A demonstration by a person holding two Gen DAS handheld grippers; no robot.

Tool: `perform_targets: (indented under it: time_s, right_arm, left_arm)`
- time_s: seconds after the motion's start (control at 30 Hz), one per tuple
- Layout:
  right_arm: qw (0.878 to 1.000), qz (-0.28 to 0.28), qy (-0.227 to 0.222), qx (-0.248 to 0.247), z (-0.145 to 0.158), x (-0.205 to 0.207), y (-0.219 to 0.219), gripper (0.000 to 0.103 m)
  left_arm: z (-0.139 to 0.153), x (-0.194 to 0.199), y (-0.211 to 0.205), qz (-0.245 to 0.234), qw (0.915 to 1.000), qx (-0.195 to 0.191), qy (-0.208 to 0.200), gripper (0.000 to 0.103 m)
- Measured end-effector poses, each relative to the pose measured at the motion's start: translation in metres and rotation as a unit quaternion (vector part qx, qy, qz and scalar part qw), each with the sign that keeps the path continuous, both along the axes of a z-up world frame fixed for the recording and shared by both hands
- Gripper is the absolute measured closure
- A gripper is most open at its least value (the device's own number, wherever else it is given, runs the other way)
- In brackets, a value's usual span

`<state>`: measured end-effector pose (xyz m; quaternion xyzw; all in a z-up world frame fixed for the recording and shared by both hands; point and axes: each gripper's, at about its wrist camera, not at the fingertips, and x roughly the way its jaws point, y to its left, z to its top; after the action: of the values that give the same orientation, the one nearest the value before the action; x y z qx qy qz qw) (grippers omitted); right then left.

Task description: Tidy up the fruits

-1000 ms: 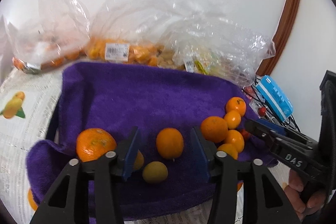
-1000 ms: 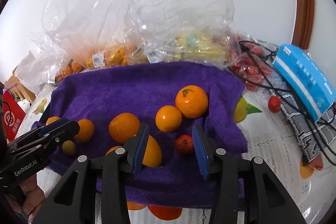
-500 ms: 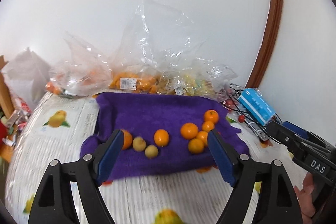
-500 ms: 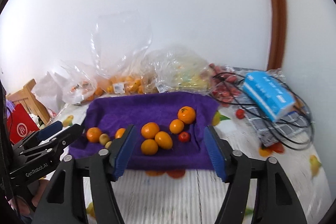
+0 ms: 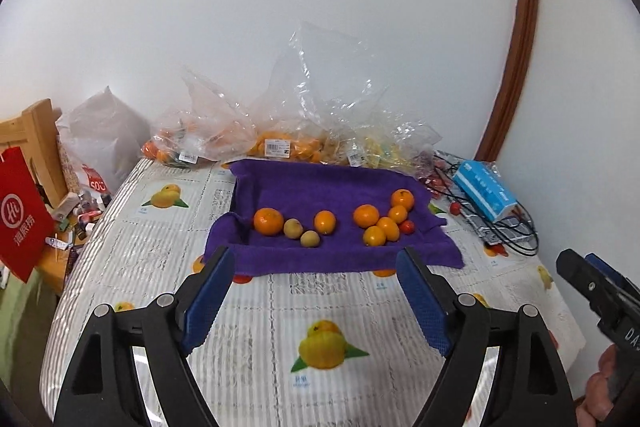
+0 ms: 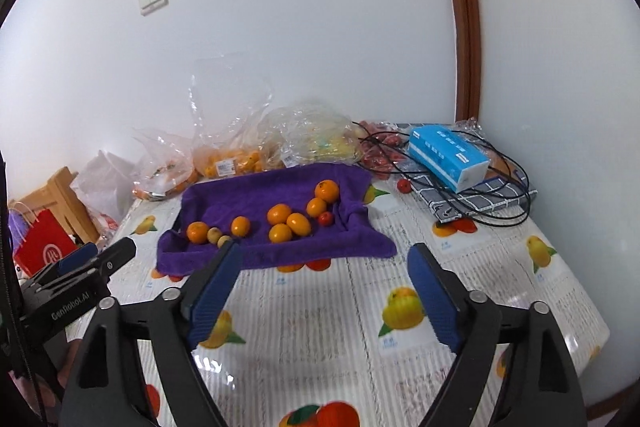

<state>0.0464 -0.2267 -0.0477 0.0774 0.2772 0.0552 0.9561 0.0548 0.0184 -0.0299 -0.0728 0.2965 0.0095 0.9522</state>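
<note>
A purple towel (image 5: 320,187) lies on the table with fruit on it. On its left are a large orange (image 5: 268,221), two small yellow-brown fruits (image 5: 301,233) and a small orange (image 5: 324,222). On its right is a cluster of several oranges (image 5: 382,221) and a small red fruit (image 5: 407,226). The towel (image 6: 256,191) and the cluster (image 6: 294,219) also show in the right wrist view. My left gripper (image 5: 316,291) is open and empty, well back from the towel. My right gripper (image 6: 324,287) is open and empty, also back from it.
Clear plastic bags of fruit (image 5: 280,143) lie behind the towel against the wall. A blue tissue pack (image 6: 448,155) sits on cables and a checked cloth at the right. A red paper bag (image 5: 20,219) and clutter stand off the table's left edge. The fruit-print tablecloth (image 5: 320,327) covers the near table.
Both grippers have pulled far back and up from the towel and opened wide. The fruit on the towel has stayed in place.
</note>
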Motion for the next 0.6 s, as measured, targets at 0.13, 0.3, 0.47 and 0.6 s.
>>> perform_targets:
  time_s: [0.13,0.3,0.47,0.6]
  right_arm:
    - [1.000,0.003,-0.016,-0.002,0.004,-0.020,0.001,0.005]
    - [1.000,-0.002,-0.003,-0.020,0.002,-0.030,0.003,0.004]
    - [1.000,0.000,0.001,-0.014,0.000,-0.035,0.000,0.004]
    - [1.000,-0.001,0.003,-0.017,0.000,-0.038,-0.002,0.004]
  left_arm:
    - [0.006,-0.015,-0.004,-0.001,0.9999,0.016,-0.005,0.021]
    - [0.011,-0.027,-0.007,-0.002,0.9998,0.016,-0.006,0.021]
    - [0.014,-0.029,-0.010,-0.003,0.9998,0.020,-0.007,0.021]
    - [0.017,-0.033,-0.013,-0.002,0.9996,0.028,-0.010,0.021]
